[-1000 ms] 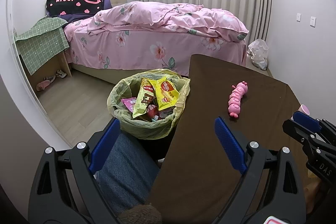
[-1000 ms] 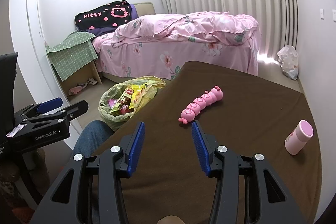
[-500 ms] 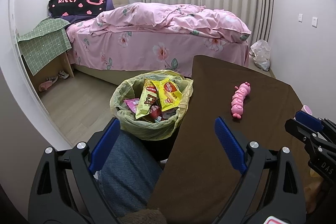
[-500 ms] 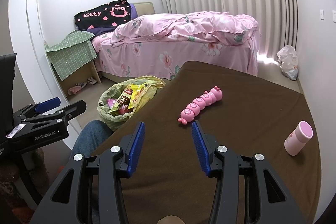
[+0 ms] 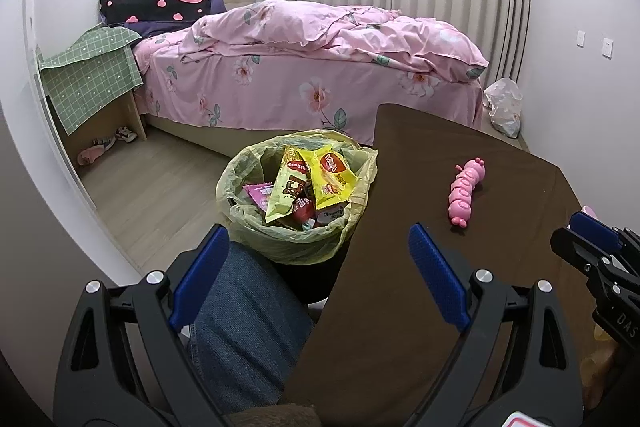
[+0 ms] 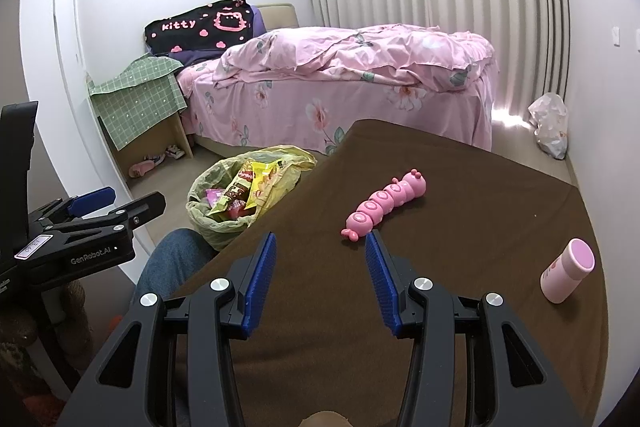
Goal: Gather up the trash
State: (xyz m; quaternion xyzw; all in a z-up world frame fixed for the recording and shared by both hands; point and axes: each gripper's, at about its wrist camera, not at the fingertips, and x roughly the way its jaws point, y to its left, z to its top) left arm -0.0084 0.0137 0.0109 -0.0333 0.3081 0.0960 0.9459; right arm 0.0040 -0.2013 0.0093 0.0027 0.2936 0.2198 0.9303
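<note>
A bin lined with a yellow-green bag point(image 5: 240, 187) stands on the floor by the table's left edge, holding several snack wrappers point(image 5: 328, 175); it also shows in the right wrist view point(image 6: 200, 199). My left gripper point(image 5: 316, 263) is open and empty, held near the bin and the table's edge, above a knee in jeans. My right gripper point(image 6: 320, 267) is open and empty above the brown table point(image 6: 460, 227). The left gripper also shows at the left of the right wrist view point(image 6: 100, 207).
A pink caterpillar toy point(image 6: 384, 203) and a pink bottle point(image 6: 568, 271) lie on the table. A pink bed point(image 5: 320, 67) stands behind, with a green-covered stand point(image 5: 96, 79) to its left. A white plastic bag point(image 6: 552, 123) sits on the floor by the curtain.
The left wrist view has shifted slightly, so the bin and toy sit a little further right and lower. The right gripper has barely moved. Both grippers stay open.
</note>
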